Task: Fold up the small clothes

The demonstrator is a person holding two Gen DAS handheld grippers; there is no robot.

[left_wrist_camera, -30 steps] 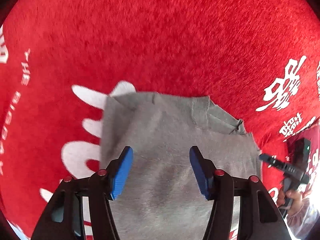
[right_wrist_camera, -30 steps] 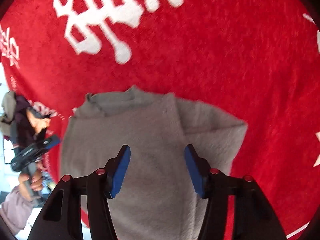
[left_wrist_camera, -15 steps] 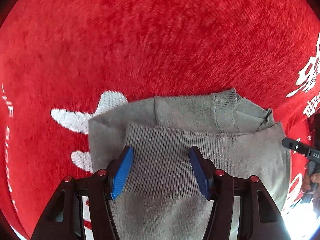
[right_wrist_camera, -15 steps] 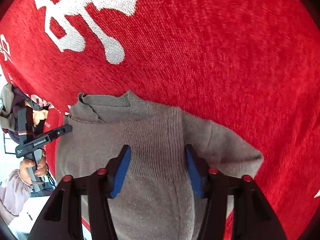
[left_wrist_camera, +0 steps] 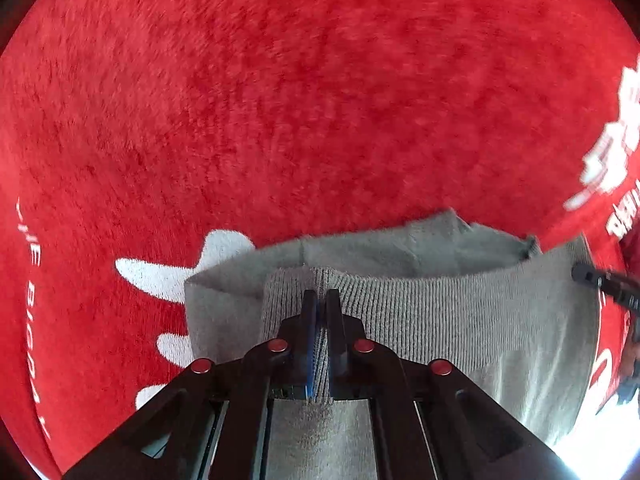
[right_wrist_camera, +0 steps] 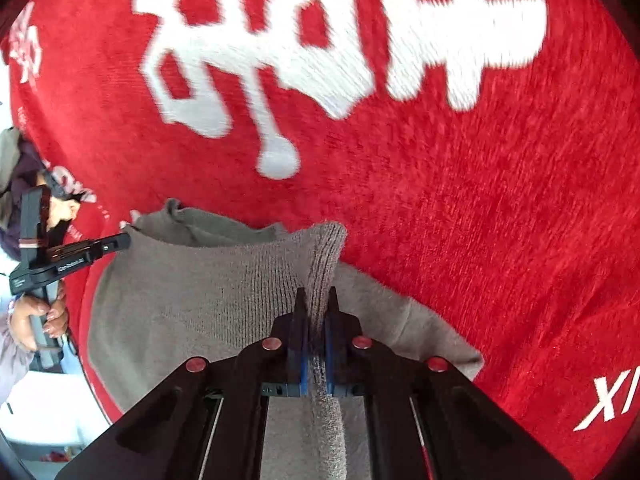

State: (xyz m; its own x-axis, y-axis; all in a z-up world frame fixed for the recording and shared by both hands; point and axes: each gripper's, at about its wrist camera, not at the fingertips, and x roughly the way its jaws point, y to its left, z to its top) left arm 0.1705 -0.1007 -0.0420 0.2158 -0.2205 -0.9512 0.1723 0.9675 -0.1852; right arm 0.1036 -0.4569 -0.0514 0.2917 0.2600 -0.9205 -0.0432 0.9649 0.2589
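Observation:
A small grey knit sweater (left_wrist_camera: 440, 312) lies on a red cloth with white lettering. Its ribbed hem is folded up toward the collar. My left gripper (left_wrist_camera: 320, 300) is shut on the ribbed hem near its left corner. In the right wrist view the same sweater (right_wrist_camera: 200, 292) shows, and my right gripper (right_wrist_camera: 318, 300) is shut on a raised ridge of the ribbed hem near its right corner. The other gripper's tip (right_wrist_camera: 100, 250) shows at the sweater's left edge there.
The red cloth (left_wrist_camera: 320, 100) covers the whole surface, with large white characters (right_wrist_camera: 304, 40) beyond the sweater. The person's hand (right_wrist_camera: 36, 320) holds the left gripper's handle at the left edge. A bright floor area shows at lower left.
Both grippers have gone from open above the sweater to shut on its ribbed hem. The hem has been drawn up toward the collar and now stands pinched in a ridge.

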